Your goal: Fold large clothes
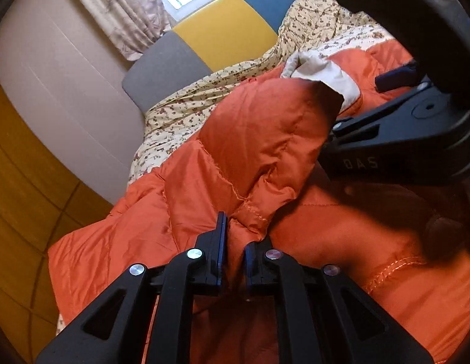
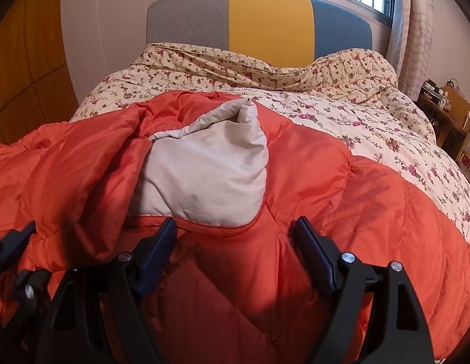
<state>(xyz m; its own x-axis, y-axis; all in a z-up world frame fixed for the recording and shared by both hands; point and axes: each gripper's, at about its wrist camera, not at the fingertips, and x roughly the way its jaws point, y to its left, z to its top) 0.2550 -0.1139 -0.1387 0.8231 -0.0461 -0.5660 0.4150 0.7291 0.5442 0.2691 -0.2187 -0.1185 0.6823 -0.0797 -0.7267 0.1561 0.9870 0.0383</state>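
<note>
An orange quilted down jacket (image 2: 310, 182) lies spread over the bed, its pale grey hood lining (image 2: 210, 166) turned up at the middle. In the left wrist view a sleeve (image 1: 259, 151) is folded across the jacket's body. My left gripper (image 1: 236, 236) is nearly closed, with the sleeve's stitched cuff (image 1: 250, 215) bunched between its pads. It also shows at the left edge of the right wrist view (image 2: 21, 251). My right gripper (image 2: 236, 227) stands open just above the jacket below the hood, with nothing pinched; the left wrist view shows it (image 1: 365, 103) at the upper right.
The bed carries a cream floral quilt (image 2: 341, 103) and a grey, yellow and blue headboard (image 2: 265, 24). Behind it are a window and curtains (image 2: 416, 30). A wooden wardrobe (image 2: 22, 60) stands left of the bed, and cluttered shelves (image 2: 453, 115) stand to the right.
</note>
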